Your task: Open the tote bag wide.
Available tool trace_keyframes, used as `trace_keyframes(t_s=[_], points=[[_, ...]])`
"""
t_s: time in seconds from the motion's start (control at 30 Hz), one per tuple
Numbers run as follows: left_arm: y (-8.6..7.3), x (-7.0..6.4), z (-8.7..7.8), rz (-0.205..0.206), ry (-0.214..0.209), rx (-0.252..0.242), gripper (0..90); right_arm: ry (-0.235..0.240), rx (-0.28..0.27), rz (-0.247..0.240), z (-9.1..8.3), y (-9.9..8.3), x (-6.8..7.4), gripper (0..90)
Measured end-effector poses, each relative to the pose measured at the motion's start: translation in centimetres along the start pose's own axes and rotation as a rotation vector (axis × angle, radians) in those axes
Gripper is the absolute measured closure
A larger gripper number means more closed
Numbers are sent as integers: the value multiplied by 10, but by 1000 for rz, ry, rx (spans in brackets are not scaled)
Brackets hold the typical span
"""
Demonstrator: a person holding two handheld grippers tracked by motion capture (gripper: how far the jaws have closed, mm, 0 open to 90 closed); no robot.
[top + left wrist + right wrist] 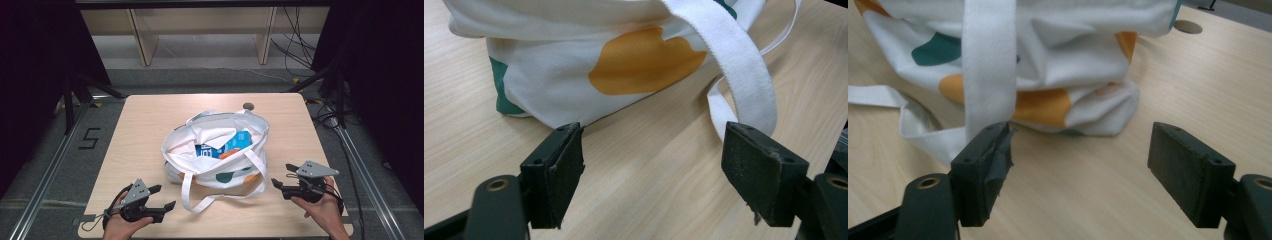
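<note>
Tote bag point(215, 150) mid-tabletop point(150, 120), mouth gaping, blue carton point(225, 147) inside, white strap point(200, 200) trailing toward near edge. Left tool point(159, 196) and right tool point(282, 177) both spread apart, empty, flanking bag near that edge. Probably approach step; next likely calls for closing on strap or rim.

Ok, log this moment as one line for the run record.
left claw: open, clear of tote bag | right claw: open, clear of bag | bag: upright, mouth open | strap: on table
</note>
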State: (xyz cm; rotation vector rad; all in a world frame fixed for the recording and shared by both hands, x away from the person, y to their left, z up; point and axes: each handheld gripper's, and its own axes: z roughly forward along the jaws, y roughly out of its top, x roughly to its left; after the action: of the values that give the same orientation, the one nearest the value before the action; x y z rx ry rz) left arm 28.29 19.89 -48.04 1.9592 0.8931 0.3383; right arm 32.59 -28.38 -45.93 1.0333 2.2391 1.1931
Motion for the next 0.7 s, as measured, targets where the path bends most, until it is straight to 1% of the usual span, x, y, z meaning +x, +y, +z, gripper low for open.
trace_keyframes(t_s=[0.03,0.07,0.1,0.13,0.17,0.2,0.23,0.27,0.3,0.33,0.37,0.4,0.43,0.47,0.5,0.53,0.57,0.6,0.63,0.67,0.7], points=[[-1,0,0,5,1,-6,243,-1,-7,-36,0,-3,-2,261],[-2,0,0,13,-2,-8,242,5,-1,-24,0,-5,1,261],[-2,2,-1,30,1,12,237,2,0,-39,0,-8,2,261],[-4,-1,0,-5,1,1,237,8,17,-13,-1,-11,6,260],[-5,-1,1,-8,-1,0,237,13,22,-29,0,-13,6,258],[-5,-1,0,5,2,11,237,9,17,-49,0,-14,6,253],[-6,-1,0,6,9,10,237,21,41,-20,-2,-15,9,253],[-7,-2,0,8,5,12,237,11,23,-59,-1,-15,7,253],[-7,-3,0,-4,8,5,237,17,34,-54,-2,-16,9,251],[-8,-3,-1,7,11,3,237,12,28,-65,-3,-17,9,249],[-9,-3,-1,12,11,7,237,21,39,-53,-3,-18,10,249],[-9,-2,-2,24,21,17,237,14,39,-42,-4,-20,11,249],[-10,-3,-2,15,17,8,237,17,44,-44,-4,-22,11,249],[-11,-3,-2,20,24,9,237,12,49,-36,-4,-25,13,249],[-12,-2,-1,26,18,7,237,14,53,-62,-3,-26,11,249],[-12,-2,-1,23,17,15,237,11,58,-72,-3,-28,11,249],[-13,-3,0,11,26,21,237,12,66,-72,-2,-30,11,249],[-13,-3,1,30,22,28,236,5,75,-79,-2,-31,11,249],[-14,-4,2,9,17,24,236,3,84,-84,-1,-32,12,249],[-14,-5,3,7,21,14,236,5,89,-89,0,-33,12,249],[-14,-4,3,37,20,29,235,6,90,-90,0,-33,12,249]])
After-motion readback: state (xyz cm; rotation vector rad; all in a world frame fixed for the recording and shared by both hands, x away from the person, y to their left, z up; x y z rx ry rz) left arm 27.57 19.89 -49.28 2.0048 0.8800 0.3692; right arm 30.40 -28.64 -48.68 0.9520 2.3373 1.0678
